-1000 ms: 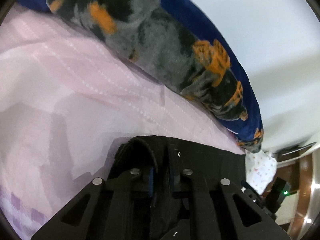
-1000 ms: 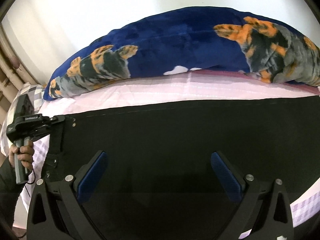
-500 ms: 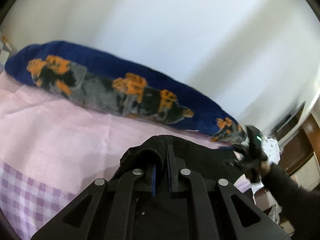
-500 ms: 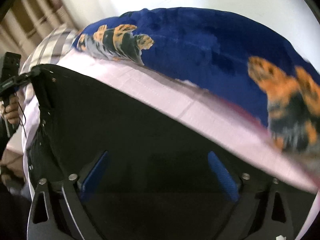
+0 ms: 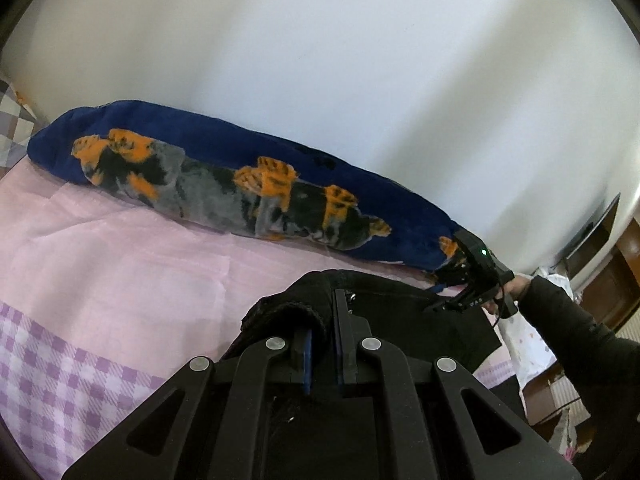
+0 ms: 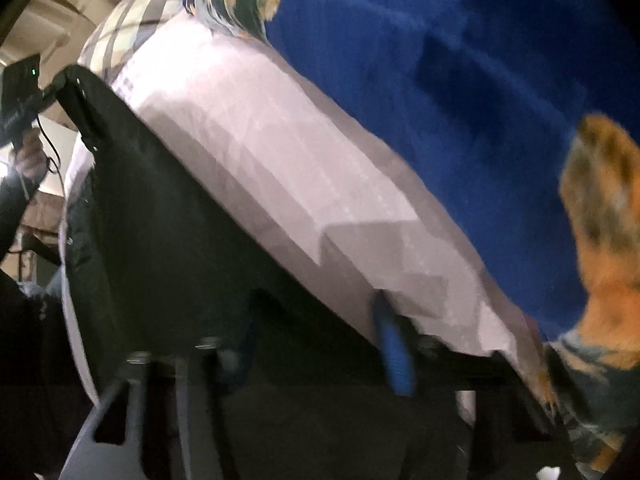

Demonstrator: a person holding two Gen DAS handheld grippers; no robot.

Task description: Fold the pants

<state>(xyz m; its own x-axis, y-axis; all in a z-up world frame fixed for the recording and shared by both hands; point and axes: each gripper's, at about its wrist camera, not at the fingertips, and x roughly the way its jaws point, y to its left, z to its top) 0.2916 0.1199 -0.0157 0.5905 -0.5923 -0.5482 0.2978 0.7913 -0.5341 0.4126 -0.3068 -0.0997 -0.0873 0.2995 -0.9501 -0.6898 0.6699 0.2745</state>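
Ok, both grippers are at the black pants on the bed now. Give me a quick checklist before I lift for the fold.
1. Left gripper clamped on the pants: ok, bunched black fabric sits between its shut fingers.
2. Right gripper gripping the pants' far edge: cannot tell. Its jaws have just been closing over the fabric, but the picture is blurred.
3. Pants stretched between the two grippers: ok, the edge runs across with no sag visible.
4. Blue blanket clear of the pants: ok, it lies along the wall behind them.
5. Pink sheet not caught by the right gripper: cannot tell.
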